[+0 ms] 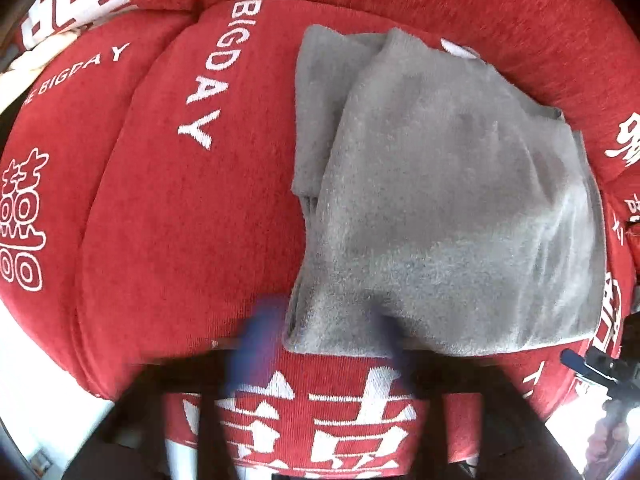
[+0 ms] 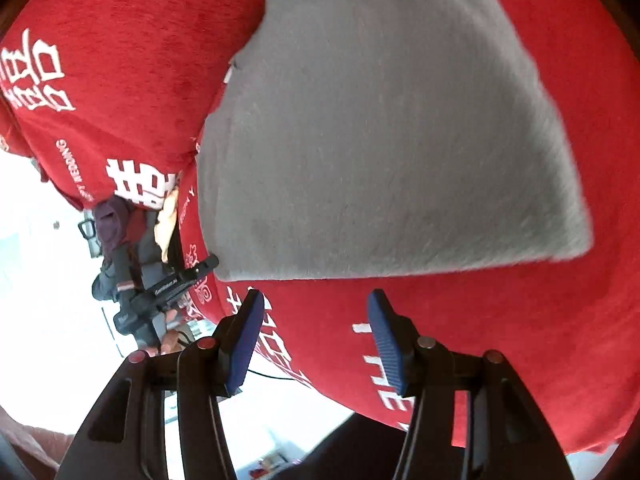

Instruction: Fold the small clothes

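Folded grey cloth [image 1: 448, 208] on red cover [image 1: 180, 220] lettered "BIGDAY".

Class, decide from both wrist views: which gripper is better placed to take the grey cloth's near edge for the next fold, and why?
Probably left. The left gripper is open, its blurred fingers straddling the near corner of the grey cloth. The right gripper is open too, but sits short of the cloth's edge, over the red cover.
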`<state>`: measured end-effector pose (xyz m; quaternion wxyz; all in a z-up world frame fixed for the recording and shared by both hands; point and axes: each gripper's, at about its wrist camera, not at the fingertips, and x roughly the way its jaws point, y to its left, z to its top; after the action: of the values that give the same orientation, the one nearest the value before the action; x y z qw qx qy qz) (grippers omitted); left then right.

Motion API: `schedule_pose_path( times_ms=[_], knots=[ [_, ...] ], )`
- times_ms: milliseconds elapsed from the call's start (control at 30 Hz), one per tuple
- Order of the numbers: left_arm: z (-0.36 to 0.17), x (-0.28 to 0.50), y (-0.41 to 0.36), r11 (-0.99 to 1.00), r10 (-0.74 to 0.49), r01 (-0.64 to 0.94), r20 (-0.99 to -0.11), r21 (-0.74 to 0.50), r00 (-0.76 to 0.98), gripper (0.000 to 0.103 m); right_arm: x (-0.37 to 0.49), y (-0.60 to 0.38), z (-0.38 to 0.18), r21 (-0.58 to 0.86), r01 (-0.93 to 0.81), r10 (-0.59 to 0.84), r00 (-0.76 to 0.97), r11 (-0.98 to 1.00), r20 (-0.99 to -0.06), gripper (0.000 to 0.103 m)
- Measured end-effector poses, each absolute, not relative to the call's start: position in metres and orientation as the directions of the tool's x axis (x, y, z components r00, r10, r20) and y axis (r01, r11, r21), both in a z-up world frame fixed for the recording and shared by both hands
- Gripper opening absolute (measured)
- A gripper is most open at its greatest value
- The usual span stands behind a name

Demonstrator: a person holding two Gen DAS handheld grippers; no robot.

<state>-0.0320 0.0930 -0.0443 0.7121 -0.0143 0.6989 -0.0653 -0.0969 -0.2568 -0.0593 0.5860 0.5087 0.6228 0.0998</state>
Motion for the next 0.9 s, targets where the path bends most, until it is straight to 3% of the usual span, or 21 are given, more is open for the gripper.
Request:
schedule_pose_path(
  times_ms=[33, 133, 367, 433, 467, 500, 533, 567, 733, 900],
  knots=[
    [-0.046, -0.032, 0.094, 0.991, -0.109, 0.081, -0.993, -0.106, 0.033, 0.103, -0.097, -0.253, -0.062, 0.717, 0.531, 0.743, 0.221, 0.451, -0.631, 0.060],
    [-0.048, -0.036, 0.093, 0.986, -0.133, 0.108, -0.991, -0.129, 0.033, 0.103, -0.099, -0.249, -0.066, 0.712, 0.569, 0.715, 0.282, 0.412, -0.640, 0.067],
    [-0.067, -0.032, 0.094, 0.959, -0.247, 0.140, -0.969, -0.245, -0.006, 0.100, -0.118, -0.252, -0.071, 0.698, 0.649, 0.643, 0.402, 0.302, -0.652, 0.067],
    [-0.074, -0.028, 0.090, 0.951, -0.265, 0.156, -0.963, -0.268, -0.039, 0.070, -0.123, -0.252, -0.077, 0.698, 0.672, 0.617, 0.447, 0.245, -0.647, 0.067],
    [-0.077, -0.028, 0.090, 0.952, -0.253, 0.165, -0.967, -0.256, -0.038, 0.066, -0.124, -0.252, -0.081, 0.701, 0.681, 0.606, 0.471, 0.211, -0.641, 0.067],
    [-0.075, -0.028, 0.091, 0.949, -0.264, 0.176, -0.964, -0.263, -0.023, 0.057, -0.124, -0.253, -0.085, 0.708, 0.685, 0.602, 0.496, 0.173, -0.626, 0.057],
    [-0.072, -0.028, 0.093, 0.941, -0.284, 0.184, -0.959, -0.282, -0.020, 0.032, -0.123, -0.253, -0.091, 0.719, 0.686, 0.602, 0.528, 0.113, -0.599, 0.041],
    [-0.070, -0.028, 0.097, 0.938, -0.293, 0.187, -0.956, -0.293, -0.031, 0.024, -0.119, -0.251, -0.095, 0.720, 0.689, 0.607, 0.537, 0.084, -0.585, 0.008],
    [-0.072, -0.041, 0.122, 0.946, -0.265, 0.192, -0.964, -0.263, -0.014, 0.023, -0.106, -0.256, -0.065, 0.720, 0.637, 0.607, 0.465, 0.277, -0.645, 0.008],
    [-0.072, -0.049, 0.132, 0.953, -0.287, 0.103, -0.958, -0.284, 0.021, 0.024, -0.119, -0.258, -0.086, 0.630, 0.686, 0.593, 0.350, 0.365, -0.725, 0.008]
  ],
)
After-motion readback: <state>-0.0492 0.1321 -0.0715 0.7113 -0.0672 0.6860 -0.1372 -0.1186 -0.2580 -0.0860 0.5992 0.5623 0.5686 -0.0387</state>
